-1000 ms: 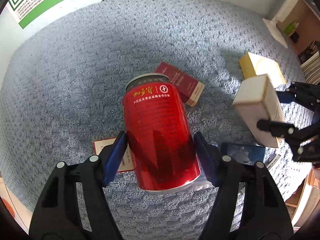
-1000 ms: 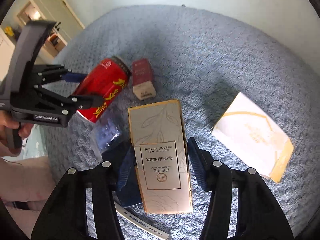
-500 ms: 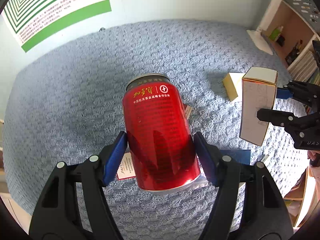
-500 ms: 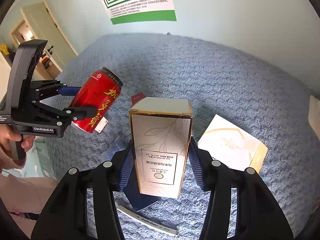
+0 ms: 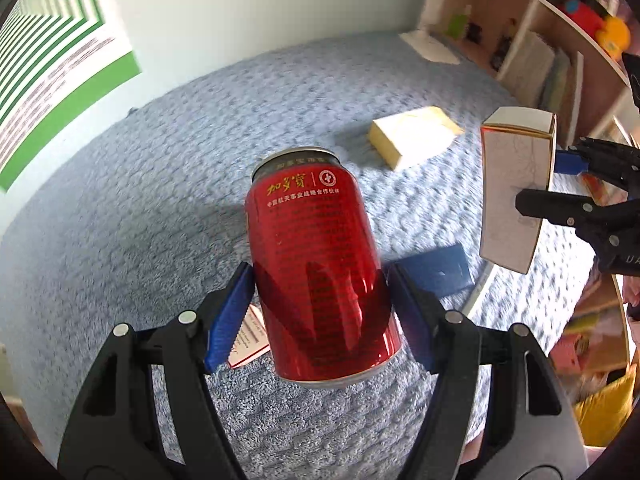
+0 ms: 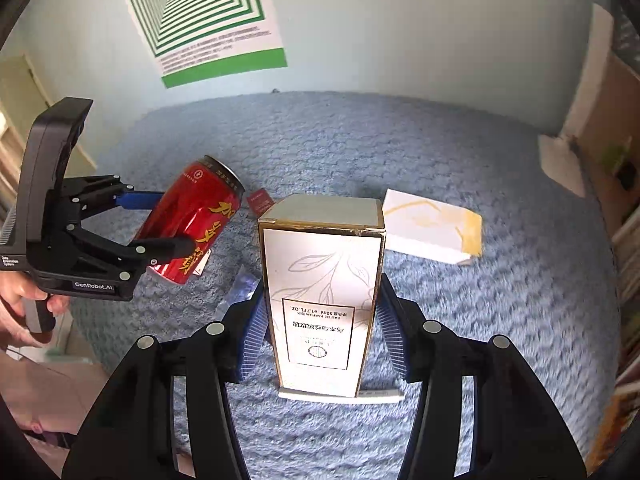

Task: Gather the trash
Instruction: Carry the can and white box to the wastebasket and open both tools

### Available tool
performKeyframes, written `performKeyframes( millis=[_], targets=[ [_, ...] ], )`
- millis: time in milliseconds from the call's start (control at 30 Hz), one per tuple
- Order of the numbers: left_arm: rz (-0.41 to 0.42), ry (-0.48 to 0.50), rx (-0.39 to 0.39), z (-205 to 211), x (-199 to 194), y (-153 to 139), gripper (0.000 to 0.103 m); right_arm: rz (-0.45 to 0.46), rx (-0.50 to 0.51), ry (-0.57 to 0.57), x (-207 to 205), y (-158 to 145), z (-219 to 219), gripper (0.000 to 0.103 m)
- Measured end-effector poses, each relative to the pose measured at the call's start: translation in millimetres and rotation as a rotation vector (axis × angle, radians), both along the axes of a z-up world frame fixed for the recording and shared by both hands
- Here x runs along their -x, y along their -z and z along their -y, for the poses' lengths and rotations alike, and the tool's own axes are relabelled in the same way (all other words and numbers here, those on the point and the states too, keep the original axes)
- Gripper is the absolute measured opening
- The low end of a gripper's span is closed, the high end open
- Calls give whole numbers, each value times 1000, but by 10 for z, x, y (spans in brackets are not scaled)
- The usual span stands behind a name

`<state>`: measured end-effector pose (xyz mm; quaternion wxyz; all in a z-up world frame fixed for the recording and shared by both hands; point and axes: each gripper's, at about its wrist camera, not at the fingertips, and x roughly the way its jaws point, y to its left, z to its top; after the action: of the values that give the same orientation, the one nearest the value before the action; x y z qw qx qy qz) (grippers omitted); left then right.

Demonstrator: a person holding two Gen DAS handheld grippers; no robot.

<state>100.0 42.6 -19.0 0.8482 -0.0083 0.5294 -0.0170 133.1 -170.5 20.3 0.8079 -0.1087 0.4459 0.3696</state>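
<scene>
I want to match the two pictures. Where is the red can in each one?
Left wrist view: the red can fills the middle, clamped in the left gripper.
Right wrist view: the can is at the left, tilted.
Shared landmark: the yellow-edged white box on the blue blanket.

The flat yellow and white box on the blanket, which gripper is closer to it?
Right. The right gripper, holding the perfume box, hangs just beside the yellow box; the left gripper with the can is farther off, beyond it.

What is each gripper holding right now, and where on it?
Left gripper clamps the red can across its lower body. Right gripper clamps the white perfume box by its lower sides.
</scene>
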Motion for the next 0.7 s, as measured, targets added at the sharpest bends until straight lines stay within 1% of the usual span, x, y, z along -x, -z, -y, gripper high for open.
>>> performKeyframes(
  millis=[100, 267, 500, 700],
  targets=[
    [1, 125, -3, 153, 61, 9, 67, 20, 2, 124, 285, -38, 197, 52],
    [-14, 342, -20, 558, 220, 76, 67, 4, -25, 365, 817, -12, 664, 52],
    [-23, 599, -9, 1334, 604, 115, 66, -28, -28, 624, 1632, 88, 1333, 52],
    [-43, 776, -6, 2051, 1062, 205, 66, -44, -59, 809, 2425, 183, 1876, 52]
  ],
)
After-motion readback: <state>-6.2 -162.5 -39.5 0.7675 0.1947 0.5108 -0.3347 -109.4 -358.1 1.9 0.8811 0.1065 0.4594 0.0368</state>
